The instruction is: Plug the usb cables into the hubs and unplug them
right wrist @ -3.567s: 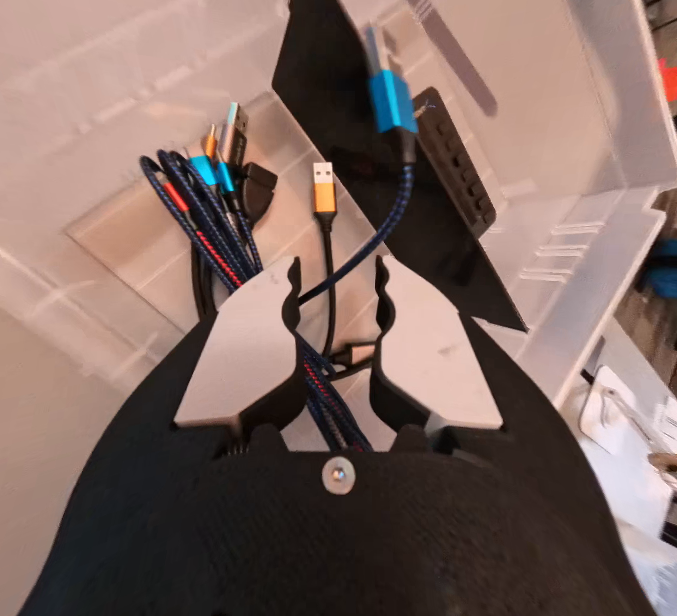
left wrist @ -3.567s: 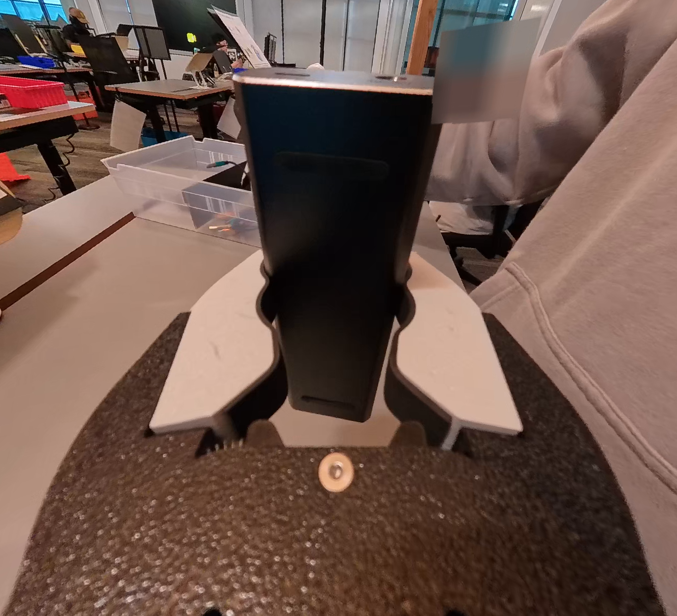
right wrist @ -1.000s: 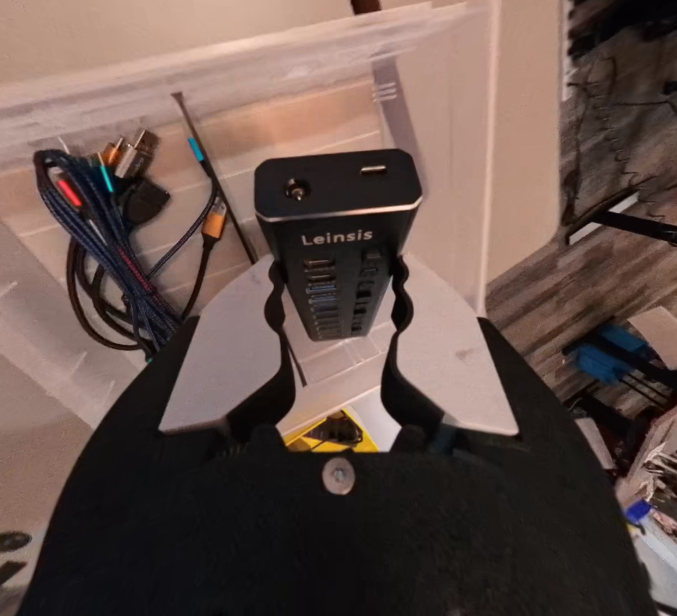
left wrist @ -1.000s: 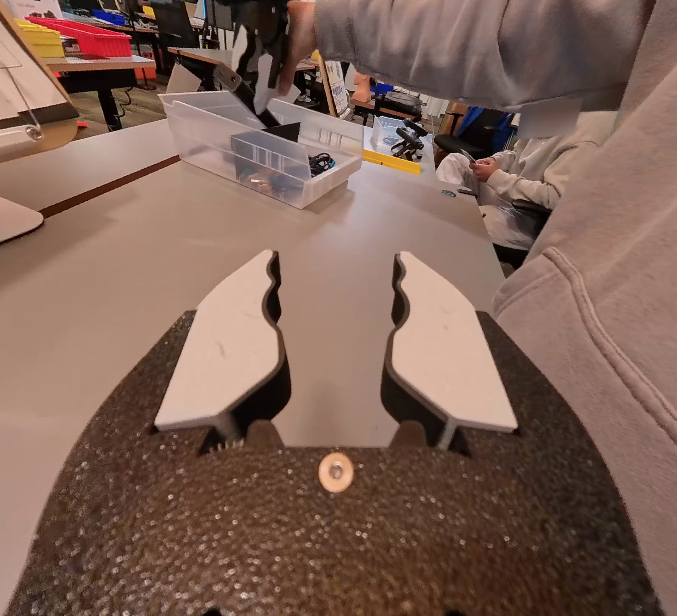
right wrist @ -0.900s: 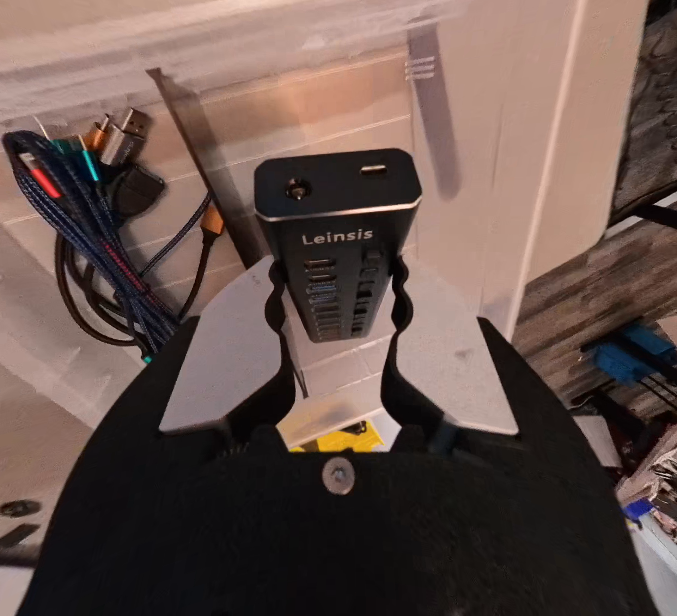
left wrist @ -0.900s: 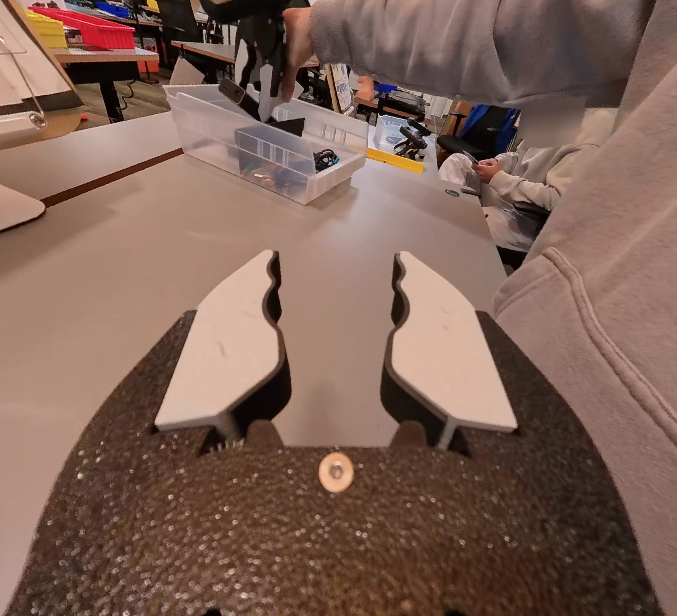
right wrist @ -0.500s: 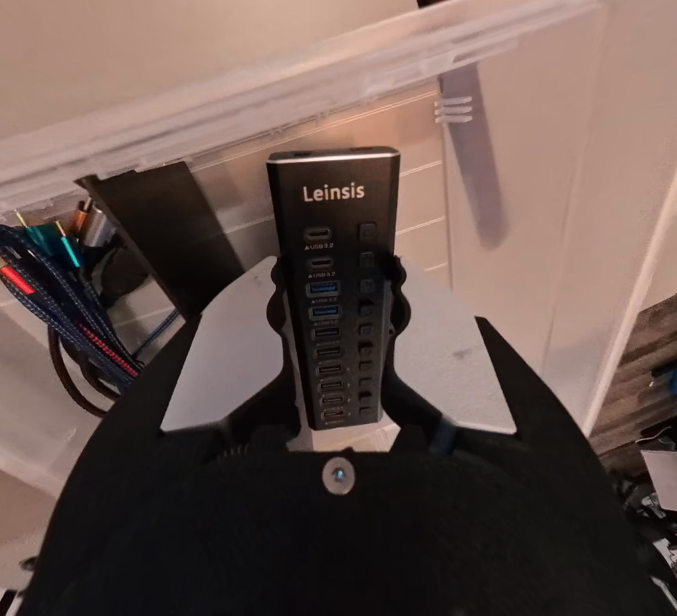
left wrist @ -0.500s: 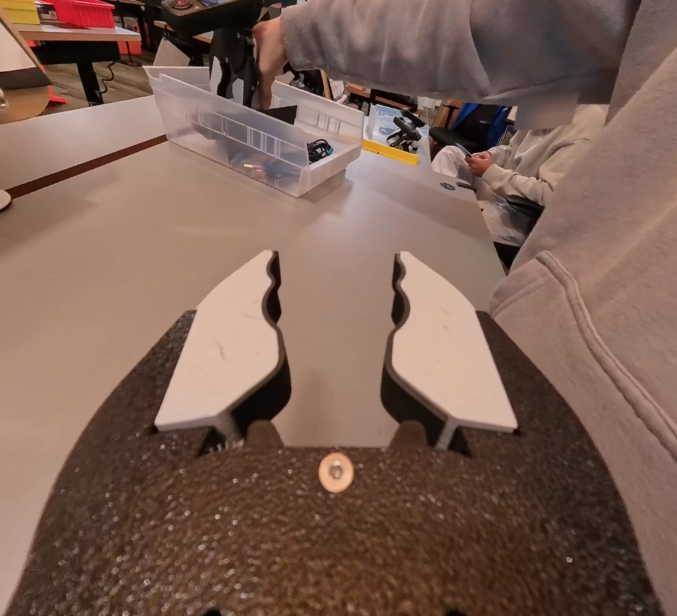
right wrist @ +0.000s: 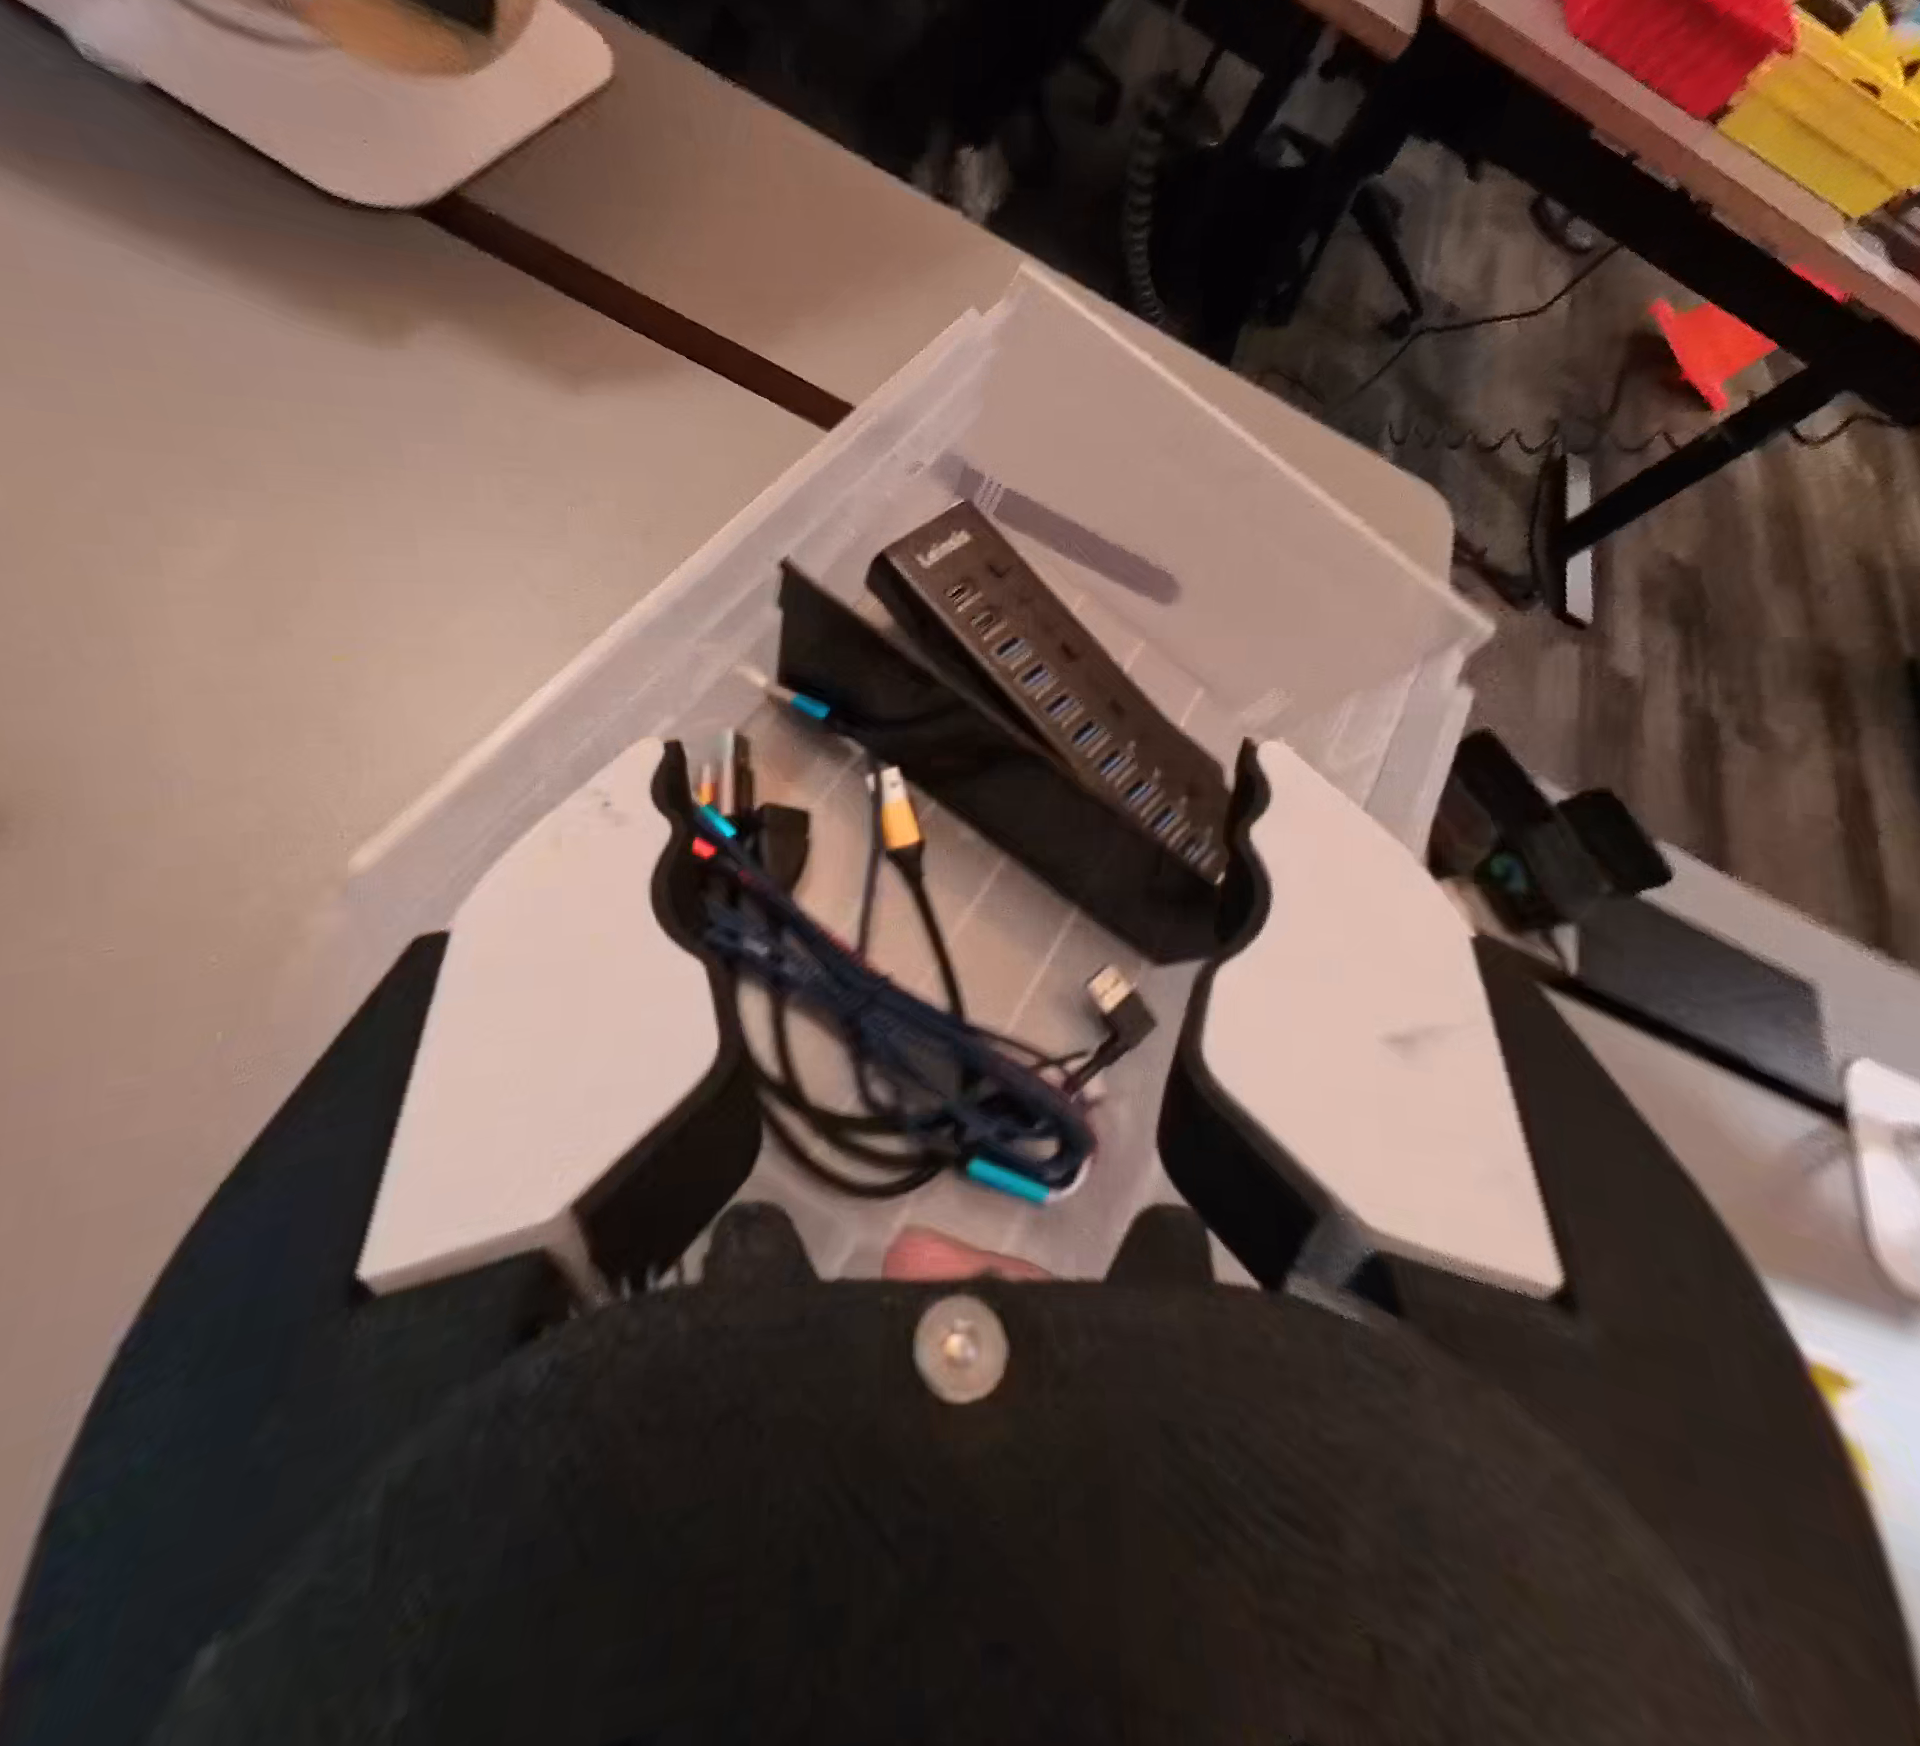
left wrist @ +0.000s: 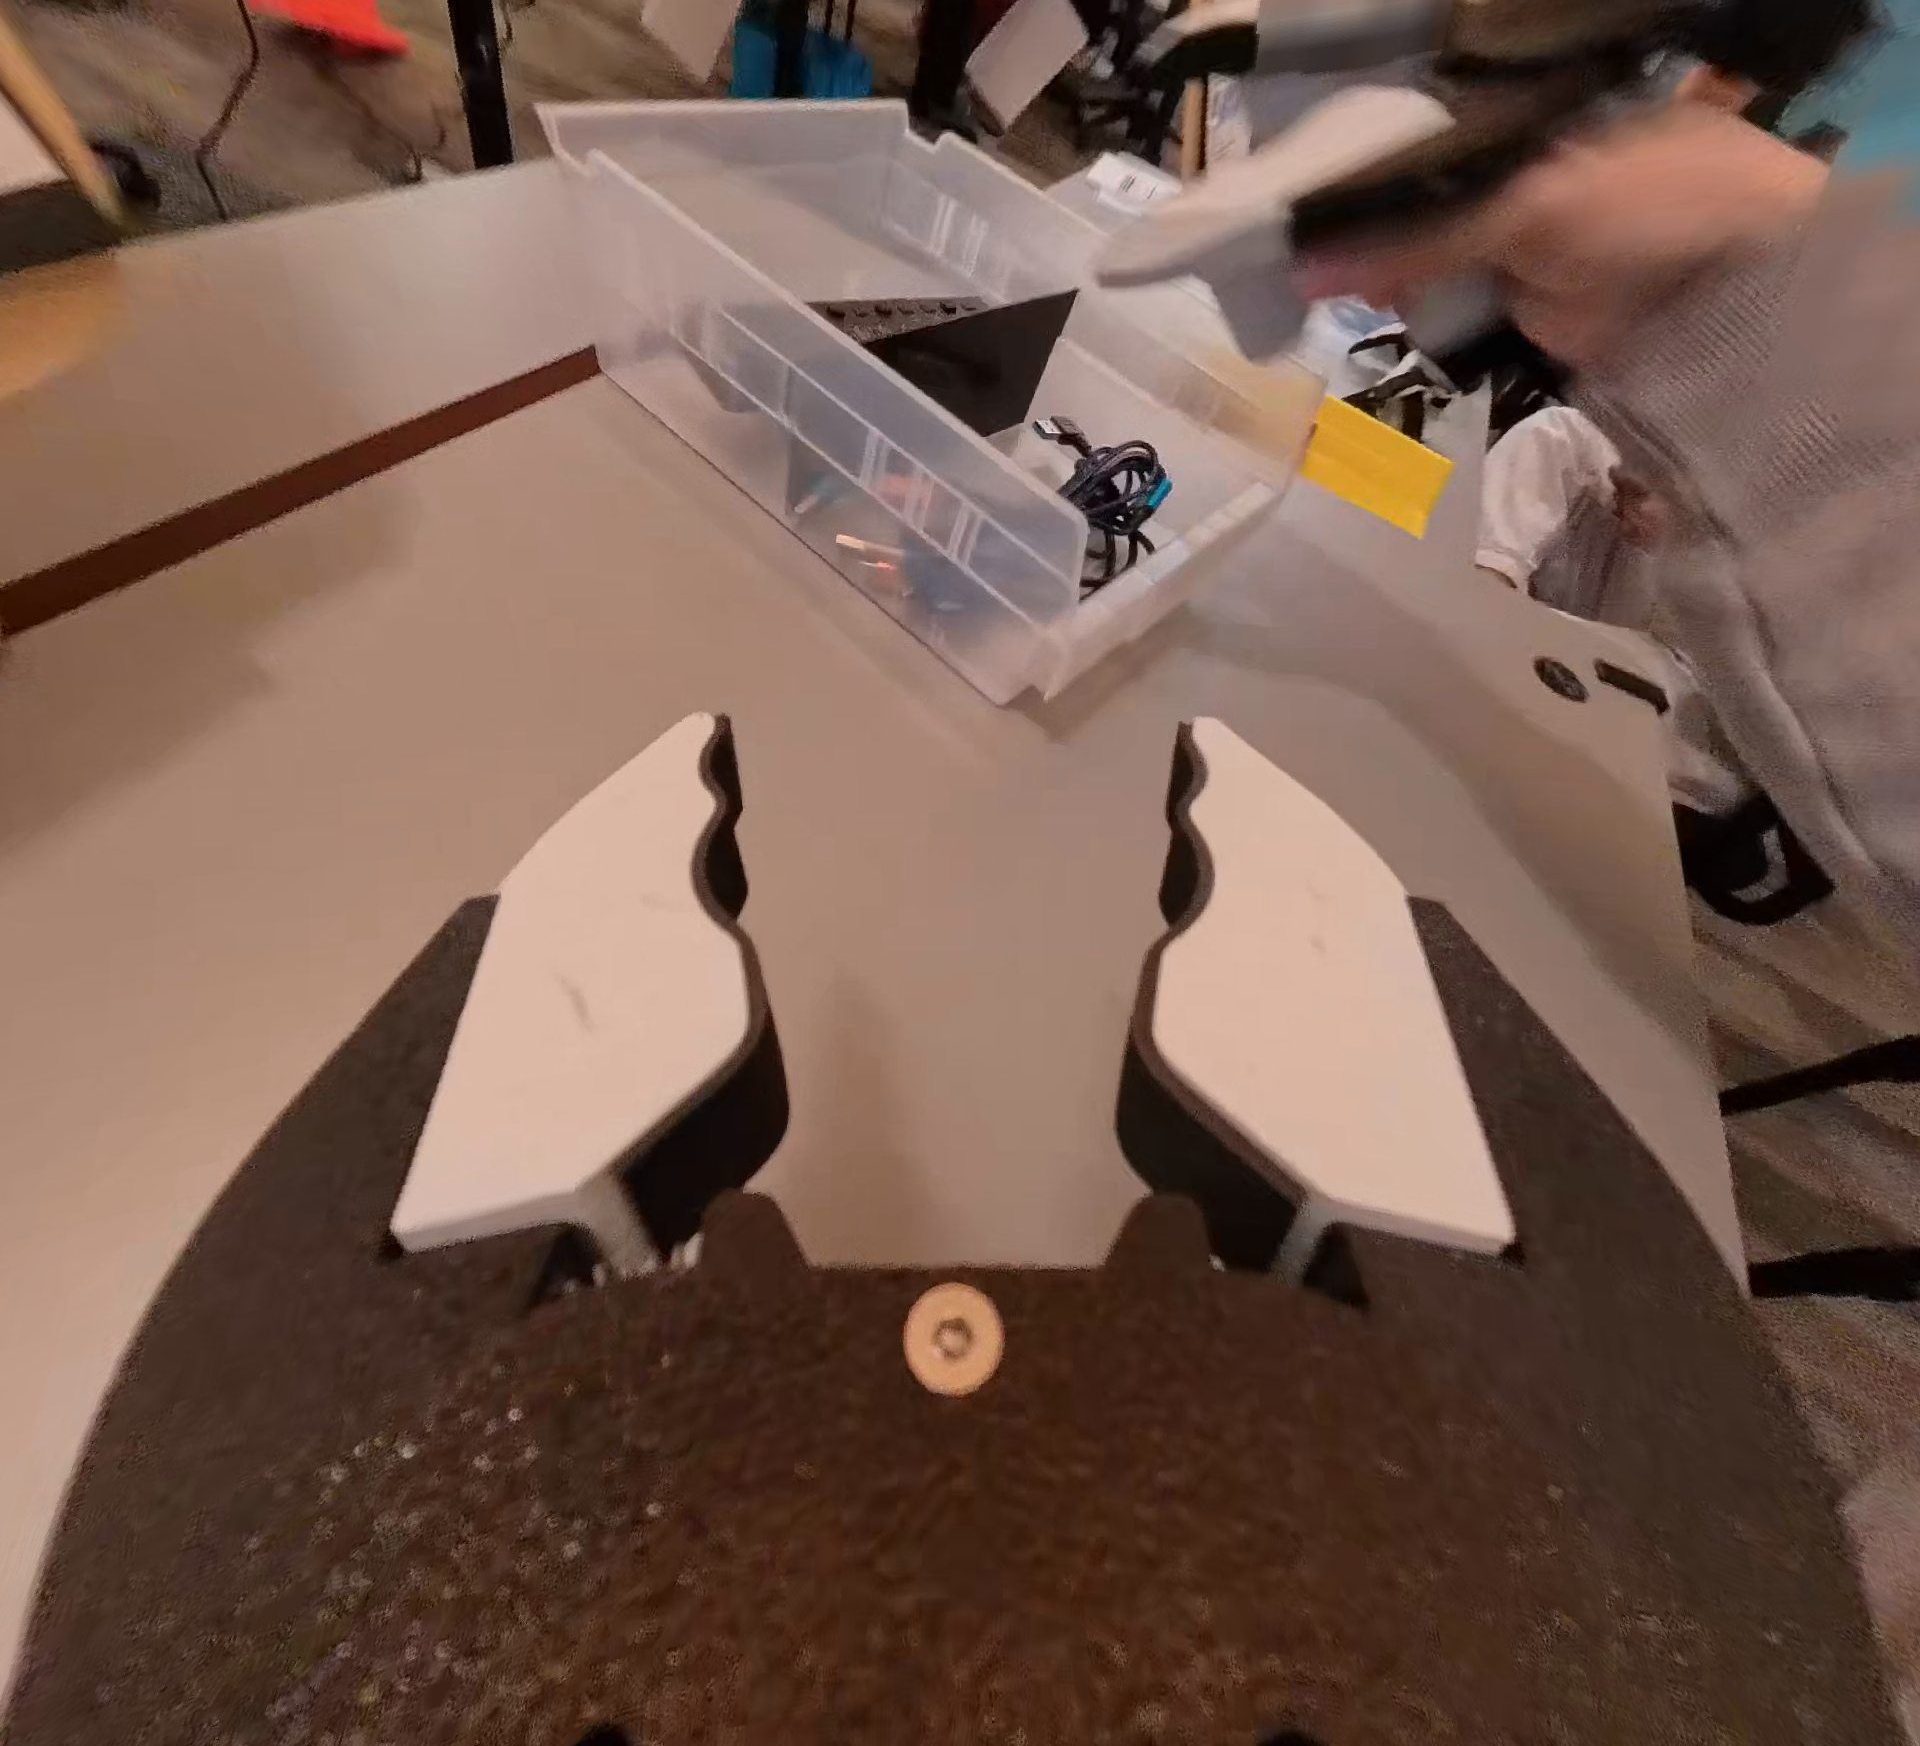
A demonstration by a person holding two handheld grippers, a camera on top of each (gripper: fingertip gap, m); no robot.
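Note:
A black USB hub (right wrist: 1039, 688) lies tilted in a clear plastic bin (right wrist: 675, 595), leaning on a black divider (right wrist: 997, 803). A bundle of braided USB cables (right wrist: 831, 979) and an orange-tipped plug (right wrist: 899, 823) lie beside it. My right gripper (right wrist: 961, 761) is open and empty, held above the bin. My left gripper (left wrist: 951, 740) is open and empty over the table, short of the bin (left wrist: 831, 408). The hub's port row (left wrist: 899, 309) and cables (left wrist: 1112, 491) show in the left wrist view. The right gripper (left wrist: 1195, 262) is blurred above the bin's far side.
A white stand base (right wrist: 416, 86) sits on the table at the far left, past a brown seam (right wrist: 623, 314). Dark devices (right wrist: 1558, 855) lie right of the bin. A yellow strip (left wrist: 1371, 470) lies behind the bin. A beige sleeve (left wrist: 1714, 449) and the table edge are at right.
The right gripper lowered the hub into the bin, let it go, opened wide and pulled back up. The left gripper, which held a hub 3.6 s ago, stays open and has swung toward the bin.

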